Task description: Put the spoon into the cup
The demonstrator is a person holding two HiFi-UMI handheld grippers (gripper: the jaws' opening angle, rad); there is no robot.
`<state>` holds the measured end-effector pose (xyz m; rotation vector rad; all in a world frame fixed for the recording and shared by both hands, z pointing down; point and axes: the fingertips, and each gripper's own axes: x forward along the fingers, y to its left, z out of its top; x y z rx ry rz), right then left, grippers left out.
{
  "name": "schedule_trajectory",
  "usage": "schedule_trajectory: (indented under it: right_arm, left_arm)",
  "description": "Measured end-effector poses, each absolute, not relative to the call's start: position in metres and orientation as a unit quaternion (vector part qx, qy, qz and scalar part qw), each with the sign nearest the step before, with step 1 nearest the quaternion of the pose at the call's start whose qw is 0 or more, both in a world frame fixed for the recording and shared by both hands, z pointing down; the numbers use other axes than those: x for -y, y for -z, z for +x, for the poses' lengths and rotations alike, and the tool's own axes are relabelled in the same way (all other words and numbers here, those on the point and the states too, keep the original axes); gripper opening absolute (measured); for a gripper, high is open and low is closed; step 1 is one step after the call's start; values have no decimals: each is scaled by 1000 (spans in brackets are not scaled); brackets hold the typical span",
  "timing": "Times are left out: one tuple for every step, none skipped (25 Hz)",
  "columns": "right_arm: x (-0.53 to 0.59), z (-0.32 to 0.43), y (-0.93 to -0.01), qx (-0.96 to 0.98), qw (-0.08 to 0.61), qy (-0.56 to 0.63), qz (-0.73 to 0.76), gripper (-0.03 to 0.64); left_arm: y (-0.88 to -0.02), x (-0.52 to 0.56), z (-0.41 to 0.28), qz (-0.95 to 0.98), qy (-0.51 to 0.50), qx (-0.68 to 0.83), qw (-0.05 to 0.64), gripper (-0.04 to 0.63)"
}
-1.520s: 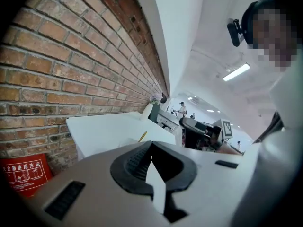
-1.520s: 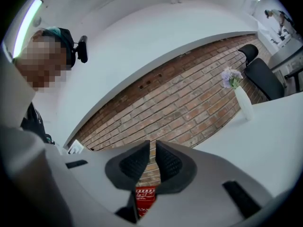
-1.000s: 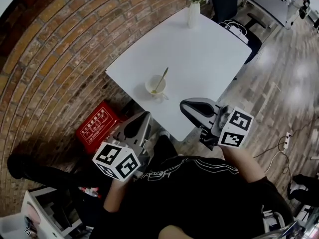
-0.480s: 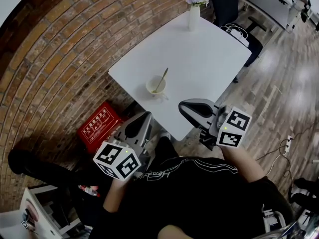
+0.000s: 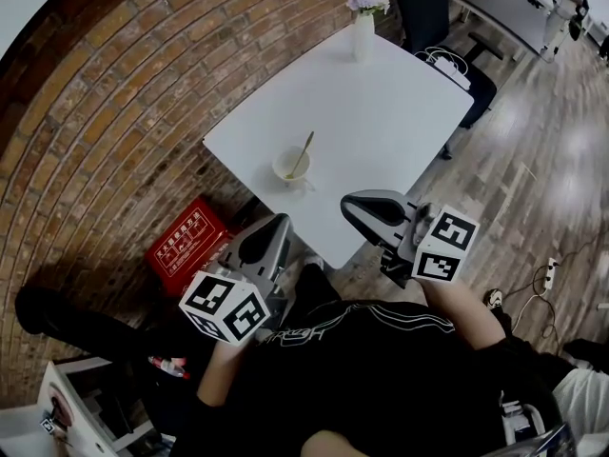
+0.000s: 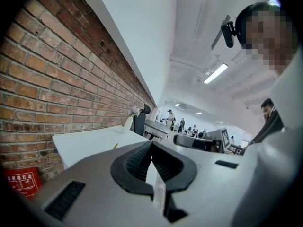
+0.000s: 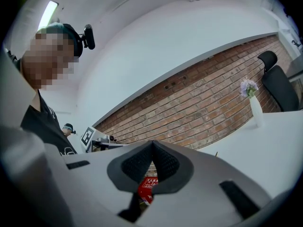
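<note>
A white cup is set on the white tabletop near its left corner. A white vase of flowers is placed at the far corner.

The cup is small, white and round. It stands upright on the white table, near the table's edge closest to the person and toward the corner by the brick wall. A small handle sticks out from its side toward the near edge. The spoon is thin and yellowish, and it is already in the cup. Its bowl end is down inside, and its handle leans on the rim, slanting up and out toward the middle of the table.
</note>
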<state>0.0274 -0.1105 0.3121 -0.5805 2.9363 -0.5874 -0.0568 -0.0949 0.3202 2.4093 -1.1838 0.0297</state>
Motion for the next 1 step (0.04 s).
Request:
schedule_trajectory:
  right_arm:
    - [109, 29, -312, -961, 46, 192, -191, -3]
  left_arm:
    - [-320, 94, -55, 874, -11, 430, 225, 5]
